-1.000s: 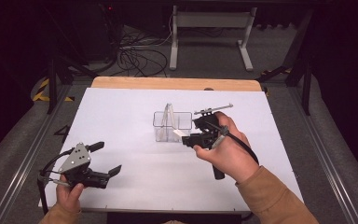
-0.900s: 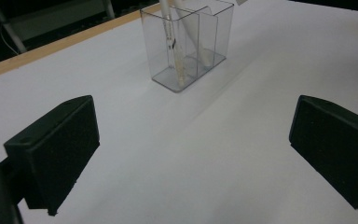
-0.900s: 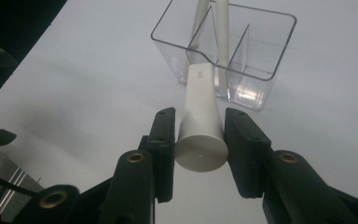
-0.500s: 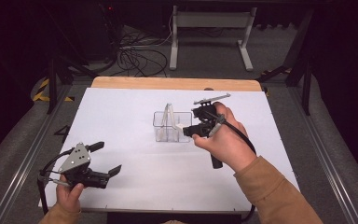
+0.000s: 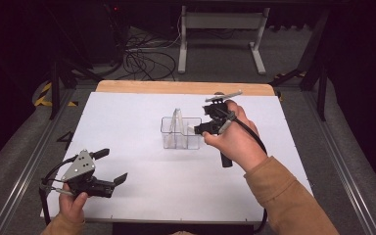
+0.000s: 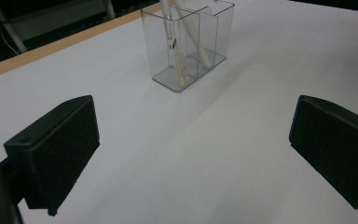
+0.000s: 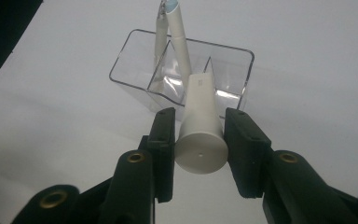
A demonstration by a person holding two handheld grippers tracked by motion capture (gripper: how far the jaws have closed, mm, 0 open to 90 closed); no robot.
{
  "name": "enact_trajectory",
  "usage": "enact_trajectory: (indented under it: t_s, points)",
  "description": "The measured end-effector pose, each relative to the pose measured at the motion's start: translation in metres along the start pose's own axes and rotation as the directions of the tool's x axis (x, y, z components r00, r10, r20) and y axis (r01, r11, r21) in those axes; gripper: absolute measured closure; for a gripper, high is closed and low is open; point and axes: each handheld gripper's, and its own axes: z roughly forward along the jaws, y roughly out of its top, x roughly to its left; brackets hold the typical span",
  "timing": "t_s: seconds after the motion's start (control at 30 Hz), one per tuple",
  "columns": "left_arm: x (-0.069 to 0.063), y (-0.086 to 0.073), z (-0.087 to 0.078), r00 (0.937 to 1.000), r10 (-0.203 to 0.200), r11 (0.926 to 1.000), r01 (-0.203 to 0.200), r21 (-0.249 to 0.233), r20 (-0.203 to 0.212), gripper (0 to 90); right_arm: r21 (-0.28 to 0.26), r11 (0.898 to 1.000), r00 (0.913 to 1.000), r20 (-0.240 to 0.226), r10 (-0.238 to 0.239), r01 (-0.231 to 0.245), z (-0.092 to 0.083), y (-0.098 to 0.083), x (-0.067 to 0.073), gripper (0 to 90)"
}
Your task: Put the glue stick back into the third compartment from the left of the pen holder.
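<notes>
A clear plastic organiser (image 5: pixel 178 134) (image 6: pixel 189 42) (image 7: pixel 182 70) with divided compartments stands mid-table. A thin pen-like stick (image 6: pixel 173 42) stands upright in it. My right gripper (image 5: pixel 201 128) (image 7: pixel 200 116) is at the organiser's right end, shut on a white tapered handle (image 7: pixel 200 135). The handle's wide round base faces the camera and its thin end slants down into a compartment. My left gripper (image 5: pixel 111 165) (image 6: pixel 196 149) rests near the table's front left corner. It is open with nothing between its pads, pointing toward the organiser.
The white table top (image 5: pixel 142 196) ends in a wooden strip (image 5: pixel 176 87) at the far edge. Behind it are cables on the floor (image 5: pixel 144 56) and a metal stand (image 5: pixel 220 24). A cable trails from each gripper.
My right hand has carried the white handle a little farther up the table, along the organiser's right end. The left gripper has stayed where it was.
</notes>
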Motion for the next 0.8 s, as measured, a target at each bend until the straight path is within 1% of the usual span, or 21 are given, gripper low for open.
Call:
enact_trajectory:
  t_s: [0.53,0.7,0.8]
  points:
    - [0.0,0.0,0.0,1.0,0.0,1.0,0.0,0.0,-0.001,2.2,0.023,0.999,0.9984,0.042,0.037,-0.038,0.017,0.011,-0.008,65.2]
    - [0.0,0.0,0.0,1.0,-0.001,1.0,0.001,-0.001,0.0,2.2,0.029,0.999,0.9978,0.053,0.041,-0.042,0.022,0.013,-0.008,65.3]
    - [0.0,0.0,0.0,1.0,0.0,1.0,0.0,0.0,0.001,2.2,0.034,0.999,0.9979,0.051,0.04,-0.041,0.025,0.014,-0.008,65.3]
